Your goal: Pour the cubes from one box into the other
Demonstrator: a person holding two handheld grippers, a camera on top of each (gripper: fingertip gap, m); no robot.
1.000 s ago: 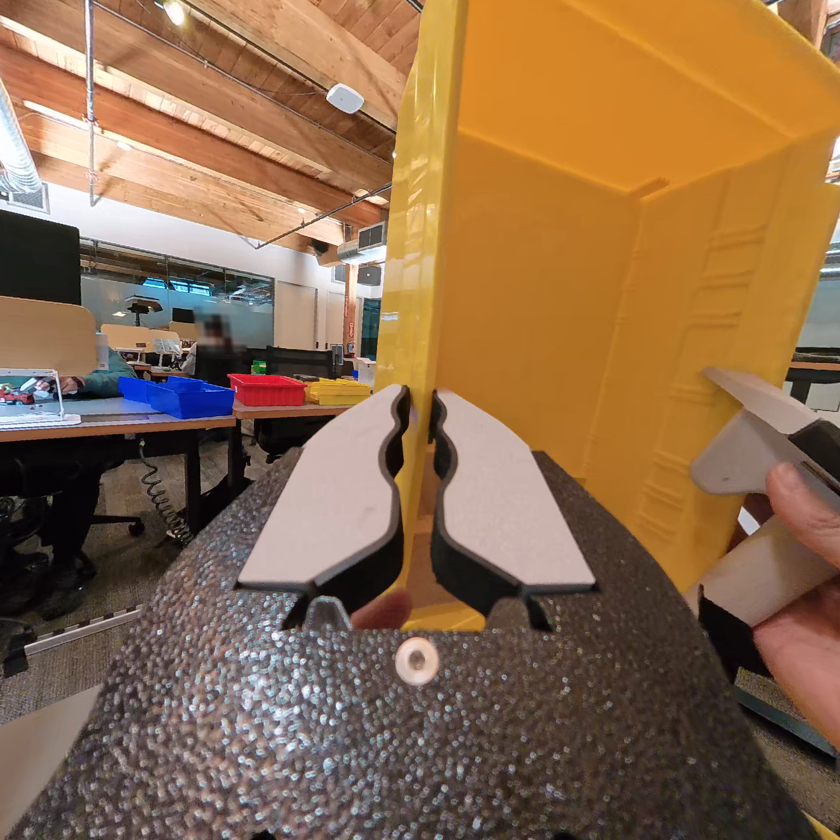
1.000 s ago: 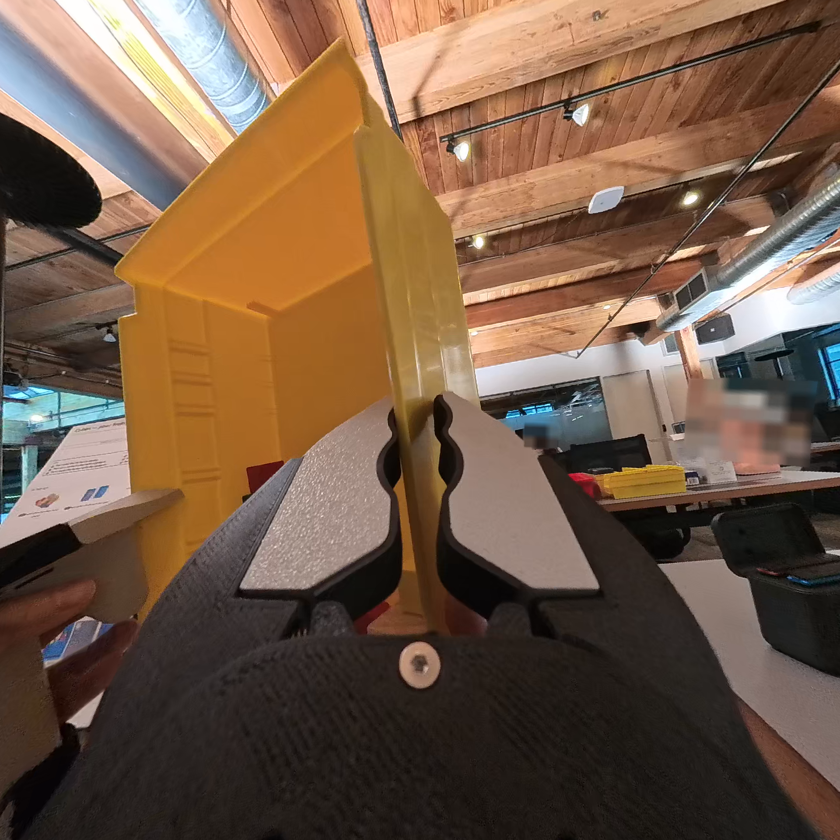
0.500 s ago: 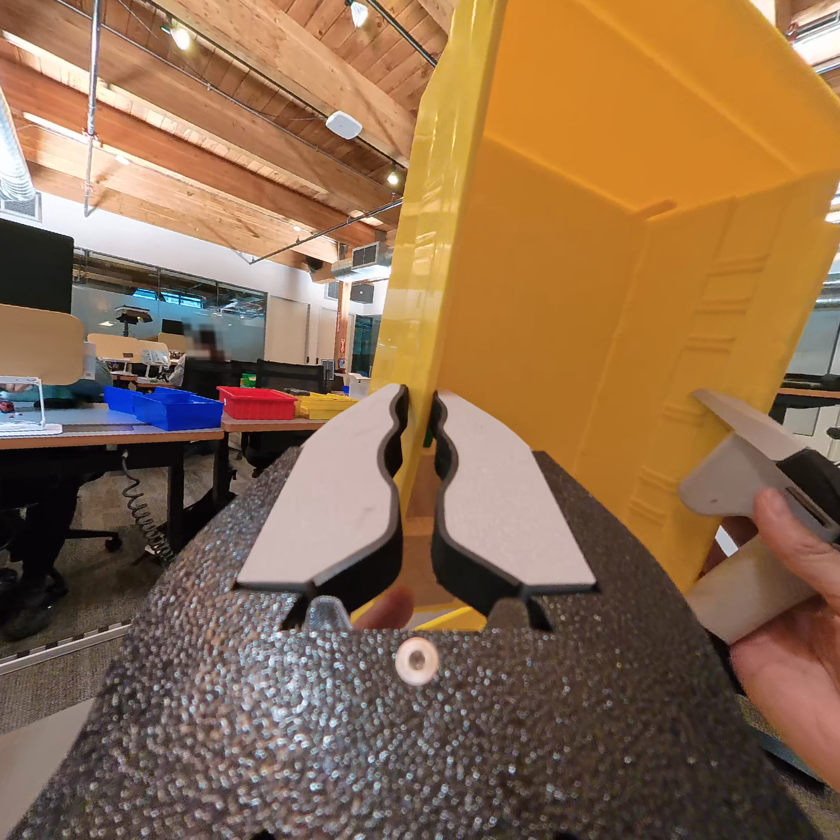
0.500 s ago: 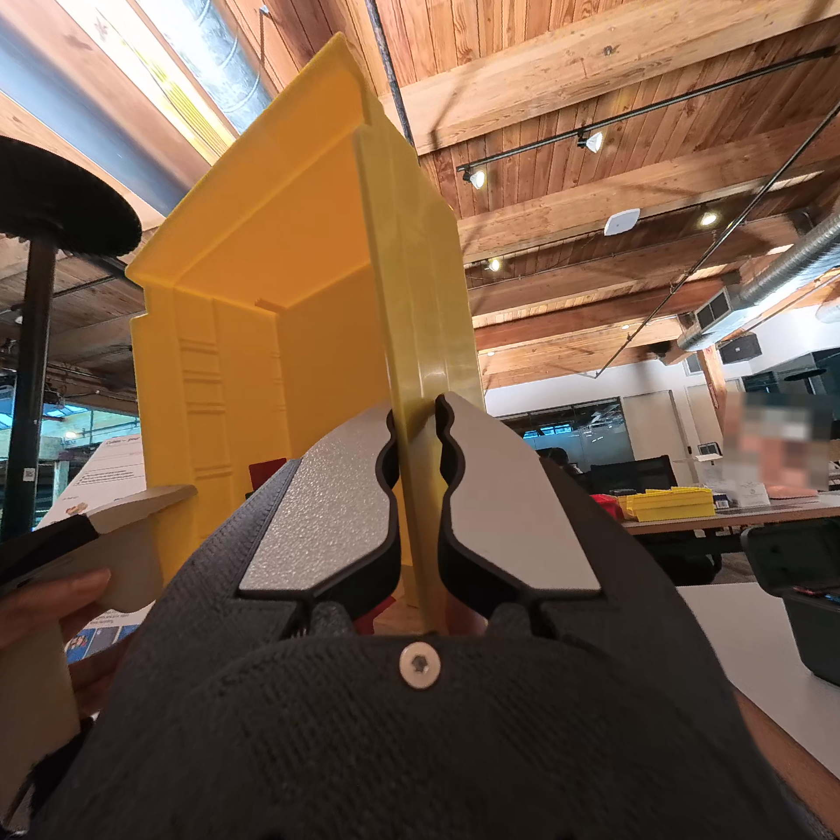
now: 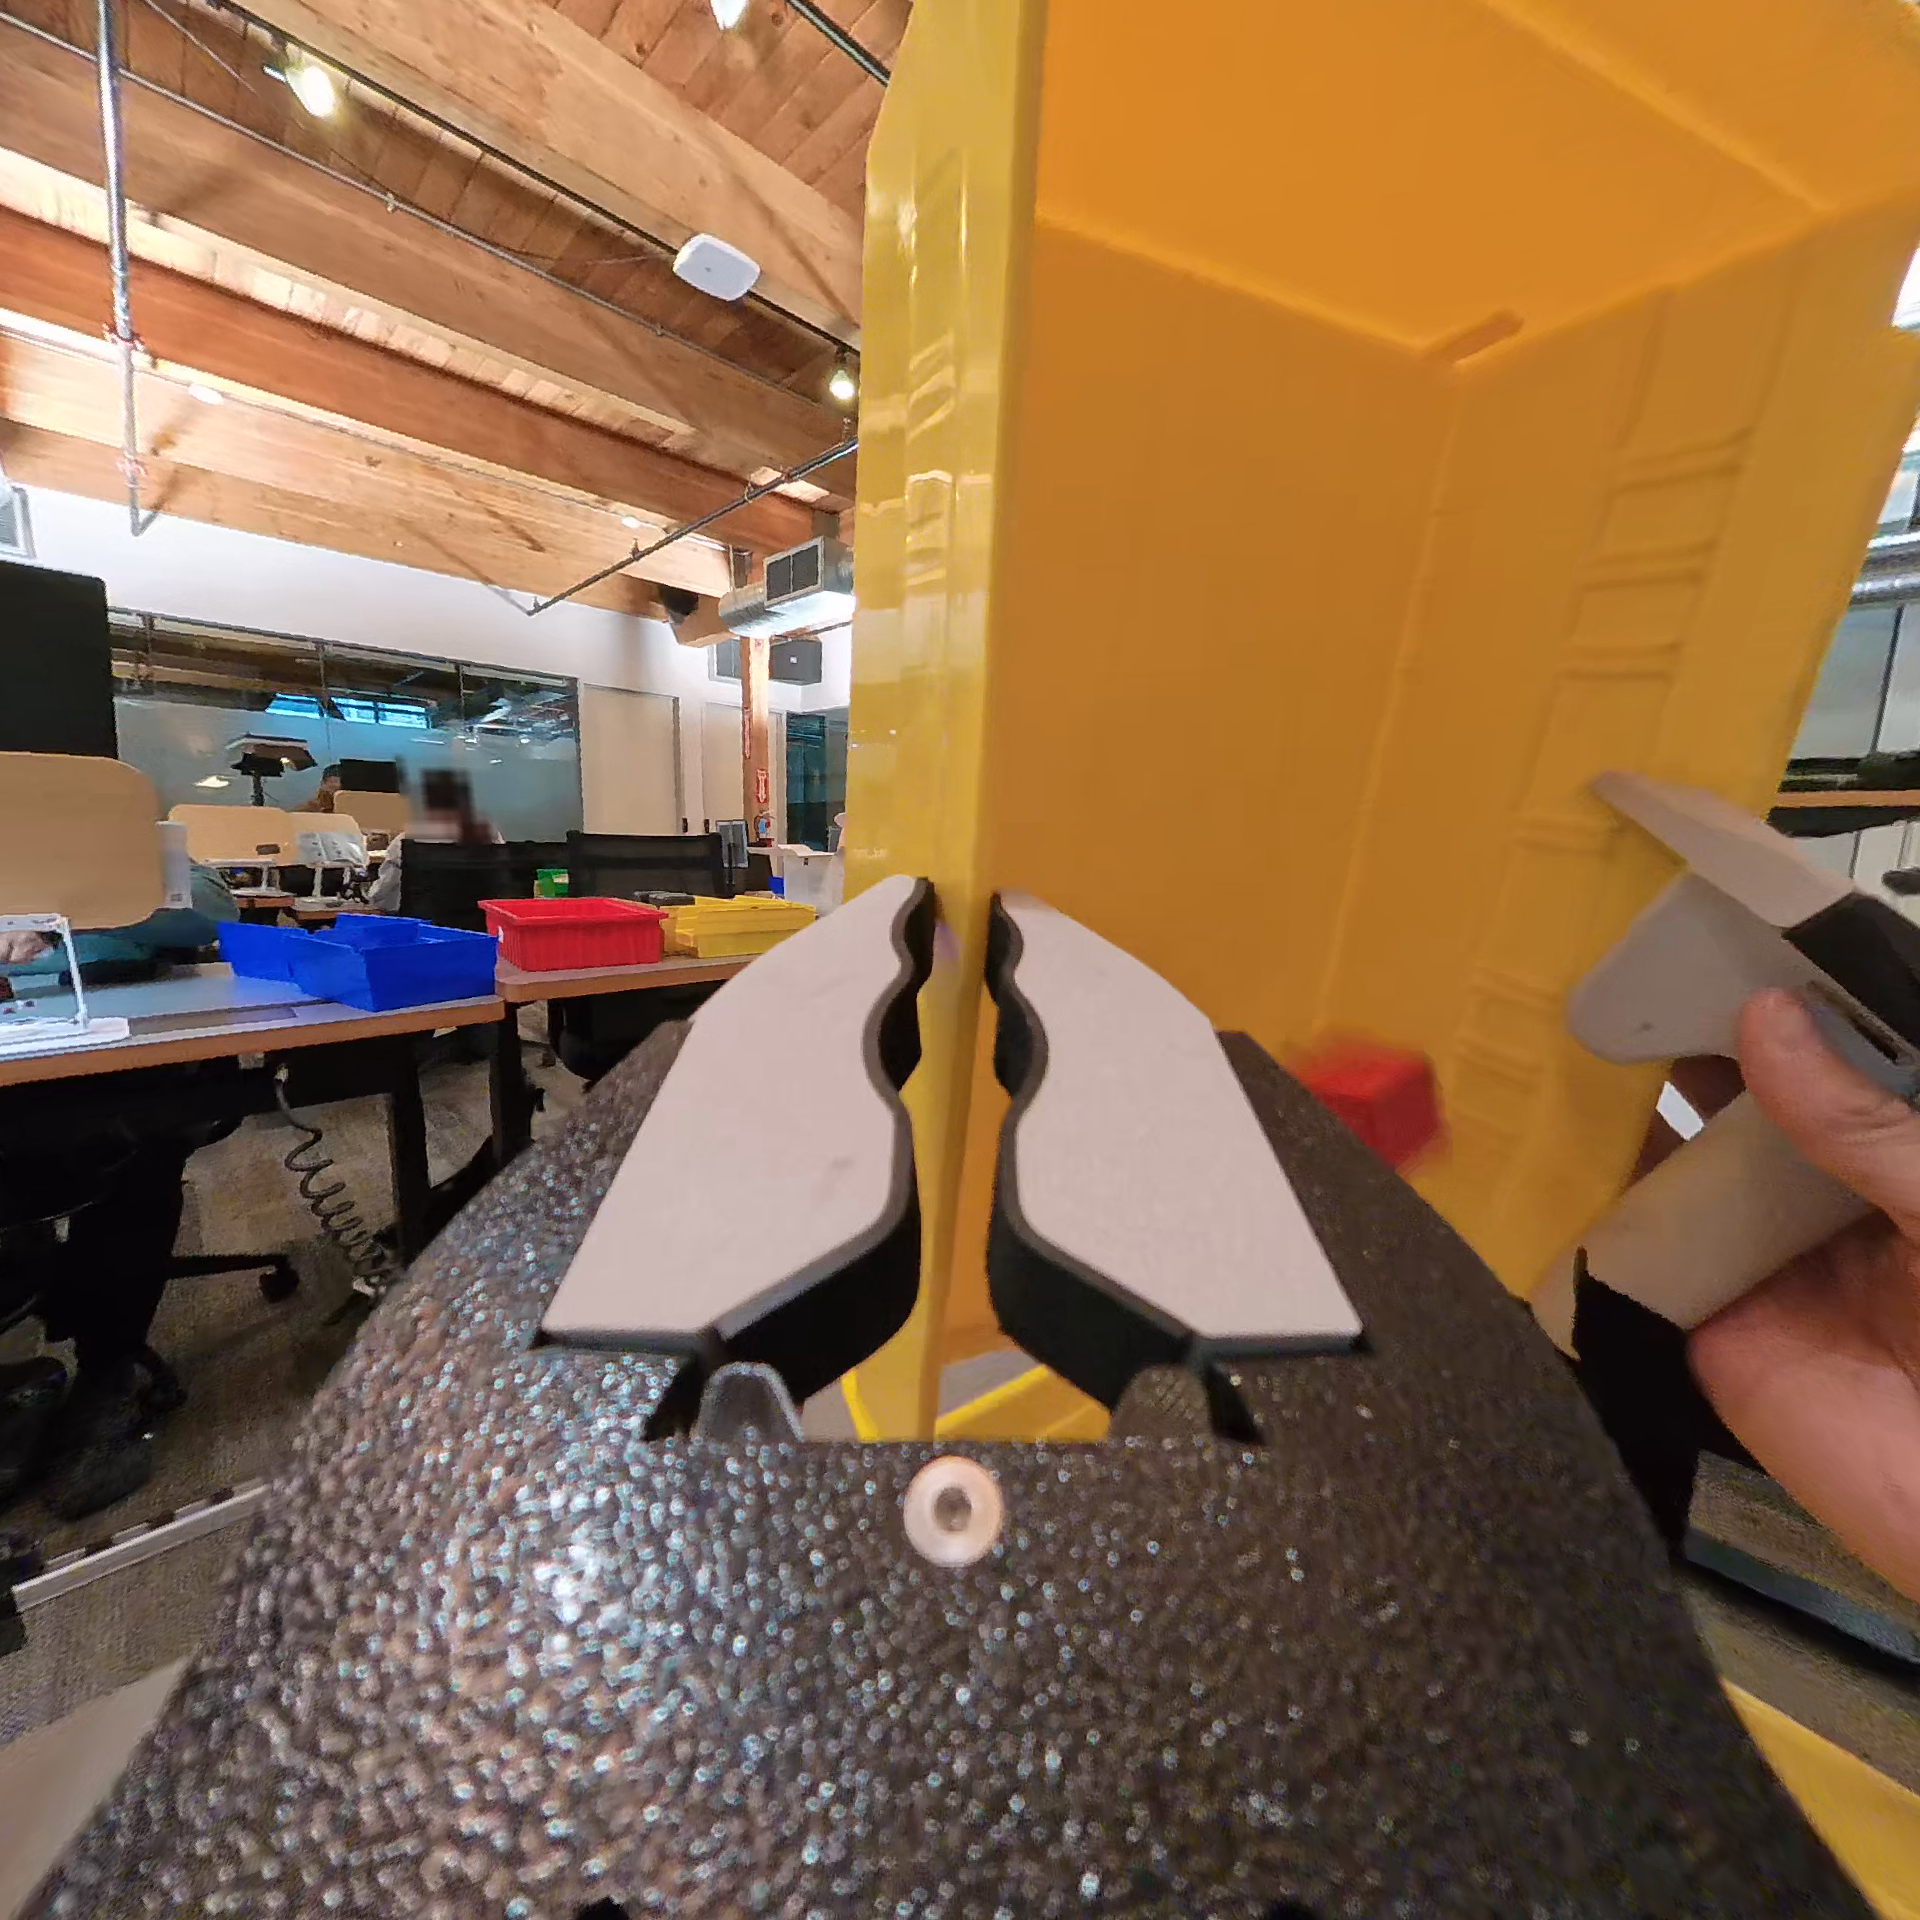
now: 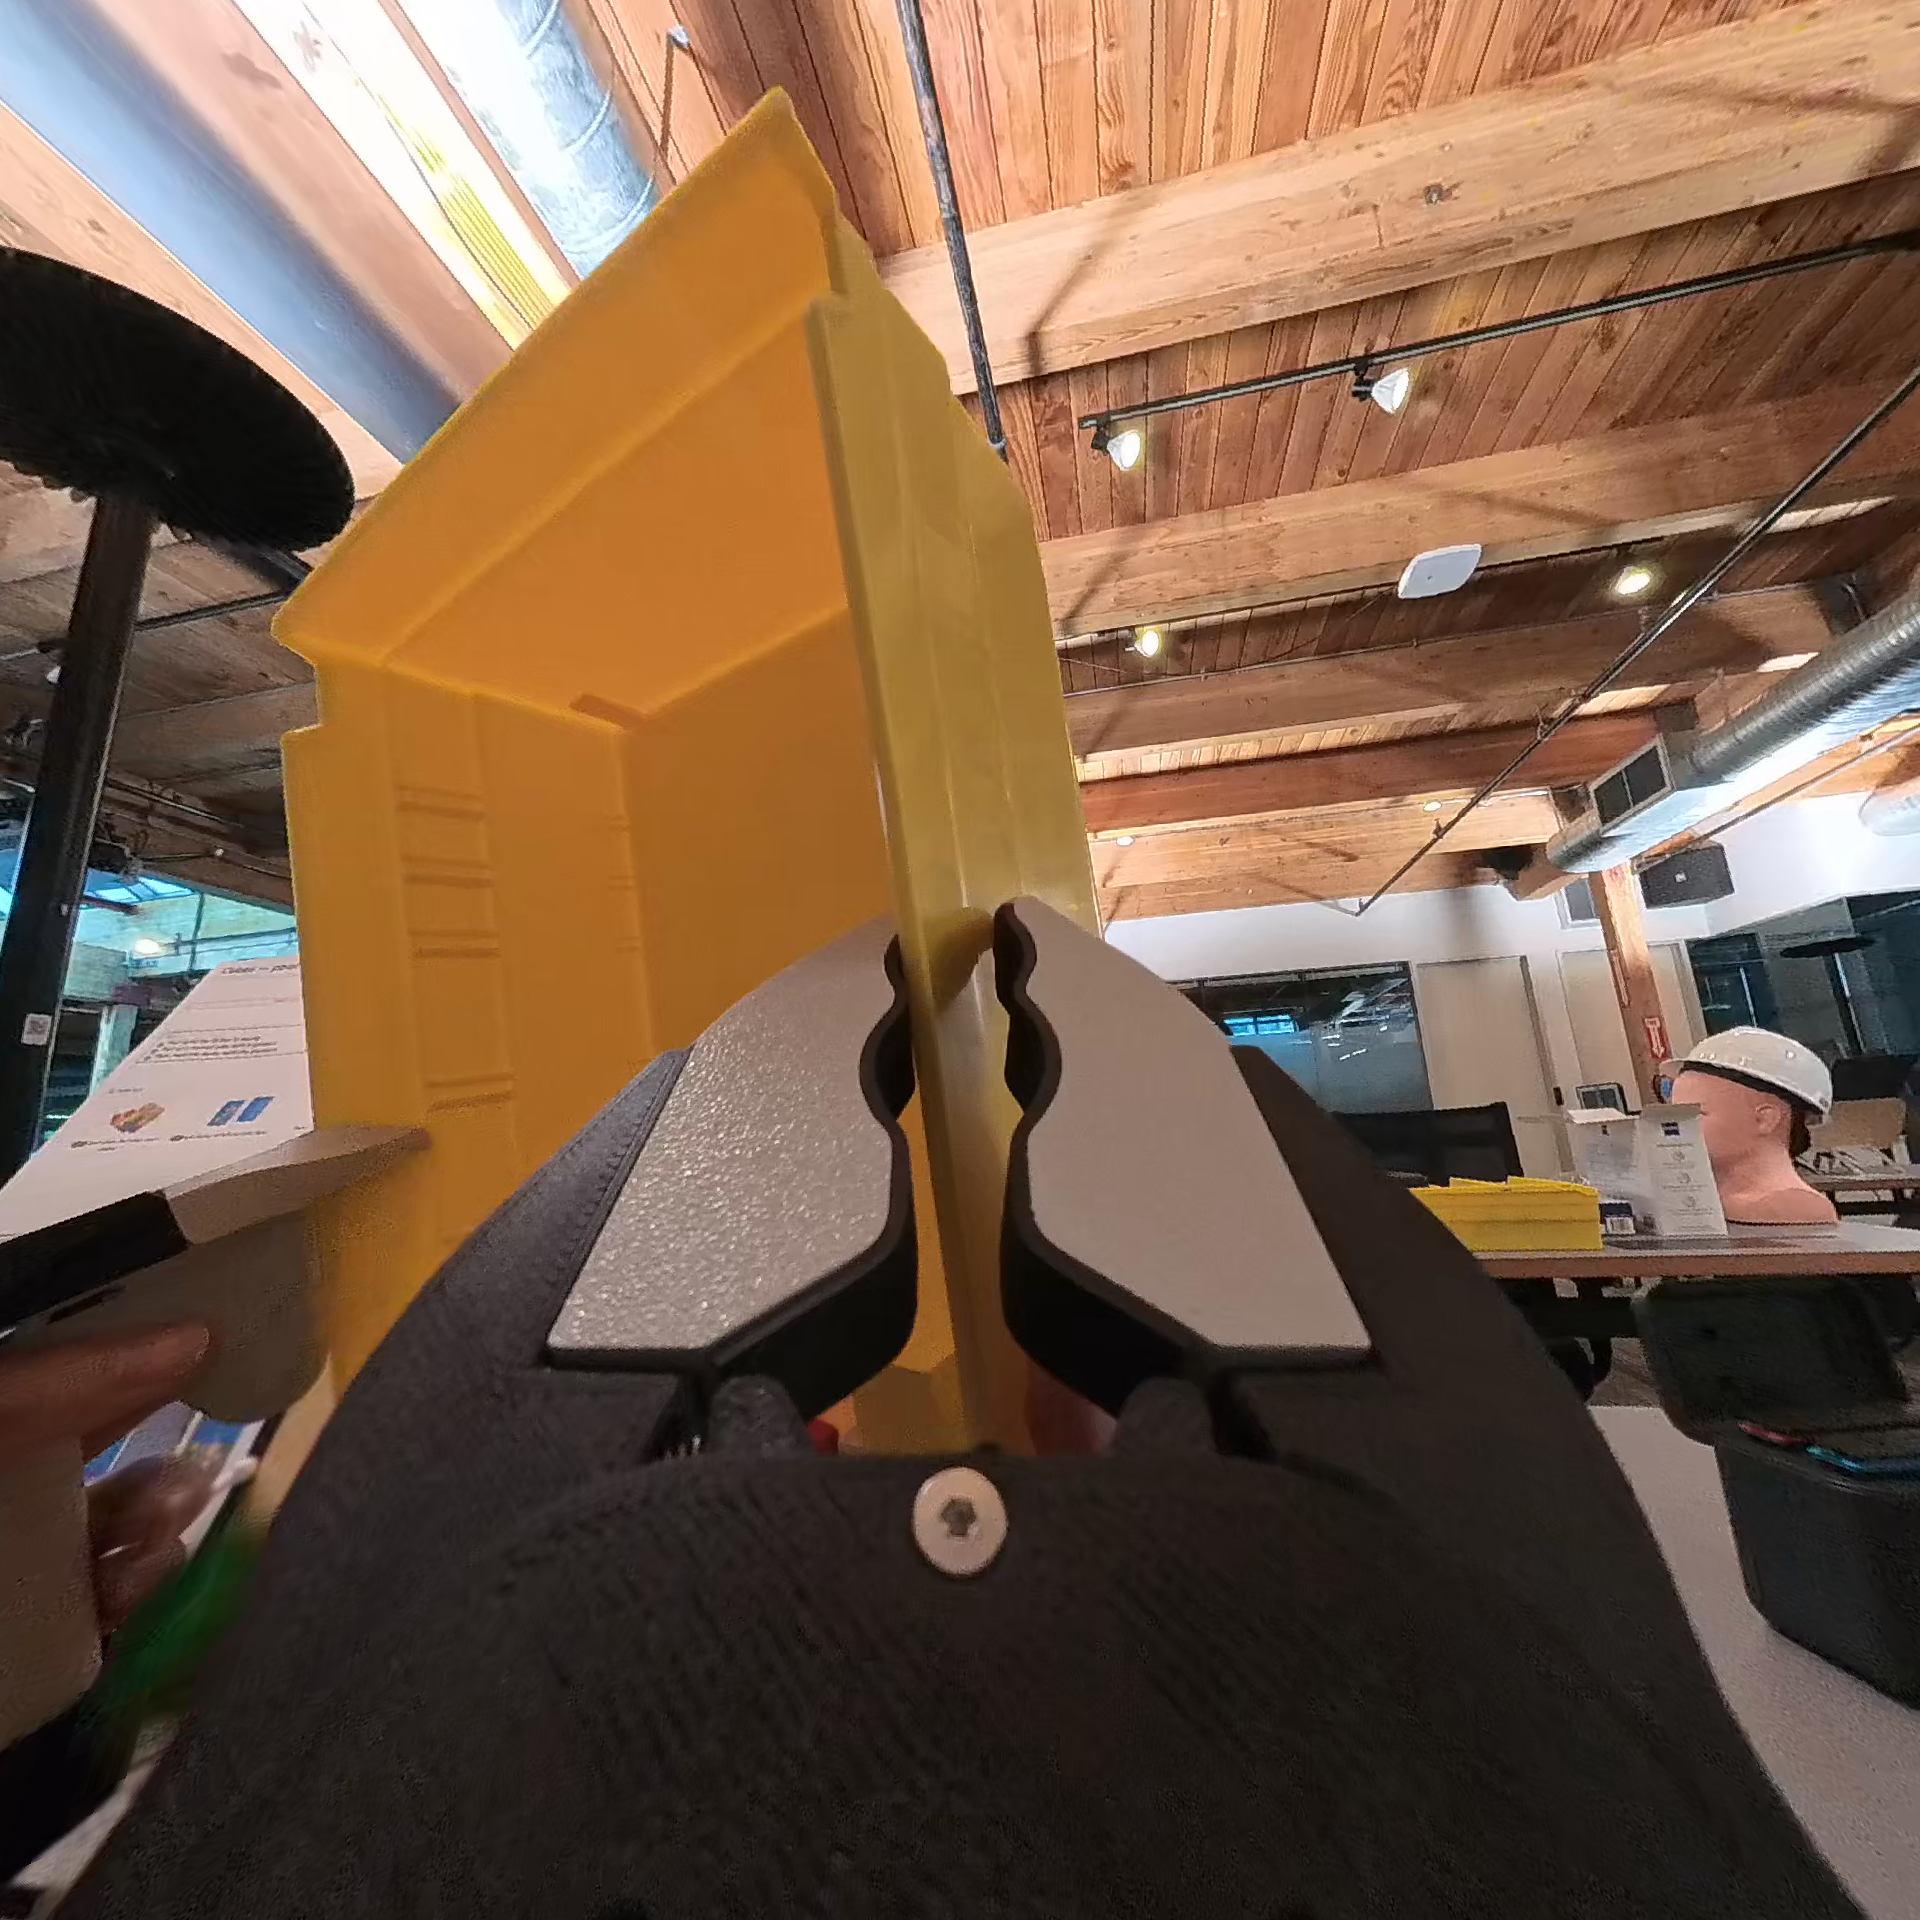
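Observation:
A yellow box [image 5: 1226,644] is tipped up on end, its open side facing the cameras. My left gripper [image 5: 956,914] is shut on the box's left wall. My right gripper [image 6: 945,925] is shut on the opposite wall of the box [image 6: 727,831]. Each gripper also shows at the edge of the other's view, the right one [image 5: 1704,935] and the left one [image 6: 260,1184]. A blurred red cube [image 5: 1371,1101] is in motion at the box's lower opening. A green blur [image 6: 177,1621] shows low on the left. A yellow edge [image 5: 1829,1787] lies below; I cannot tell if it is the other box.
Desks behind hold blue [image 5: 384,961], red [image 5: 571,930] and yellow [image 5: 738,925] bins, with people seated there. A black case [image 6: 1818,1455] stands on the white table at right. A mannequin head with a hard hat [image 6: 1756,1132] and a black round stand [image 6: 135,395] are nearby.
The yellow box has tipped up further in both grippers. A red cube has slid into view at its lower opening, and a green blur has appeared in the right wrist view.

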